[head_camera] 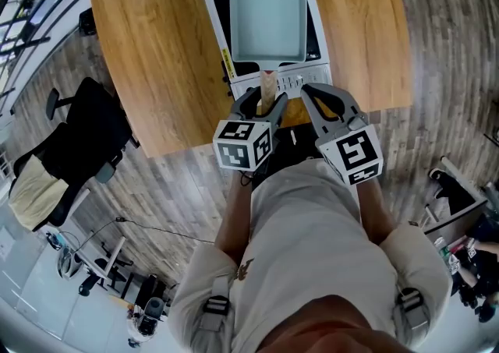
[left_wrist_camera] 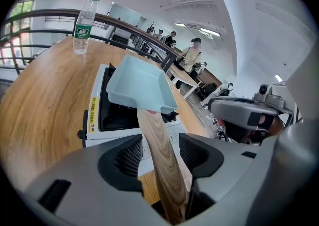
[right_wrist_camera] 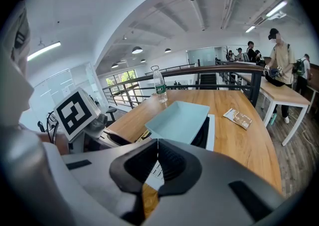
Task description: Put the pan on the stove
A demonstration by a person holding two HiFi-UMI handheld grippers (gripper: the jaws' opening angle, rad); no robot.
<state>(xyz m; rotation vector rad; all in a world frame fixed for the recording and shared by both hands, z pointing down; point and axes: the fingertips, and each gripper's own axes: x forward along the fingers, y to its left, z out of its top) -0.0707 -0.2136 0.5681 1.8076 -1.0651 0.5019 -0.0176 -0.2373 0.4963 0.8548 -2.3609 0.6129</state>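
Note:
A light blue square pan sits on top of the white stove with the black cooktop, on the wooden table. Its wooden handle sticks out toward me over the stove's front. My left gripper is open around that handle, and a gap shows beside the pads. The pan rests on the stove without tilt. My right gripper is shut on nothing, just right of the handle; its view shows the closed jaws before the pan.
A plastic water bottle stands at the table's far left. A small packet lies on the table right of the stove. A black office chair stands on the floor at left. People stand by desks in the background.

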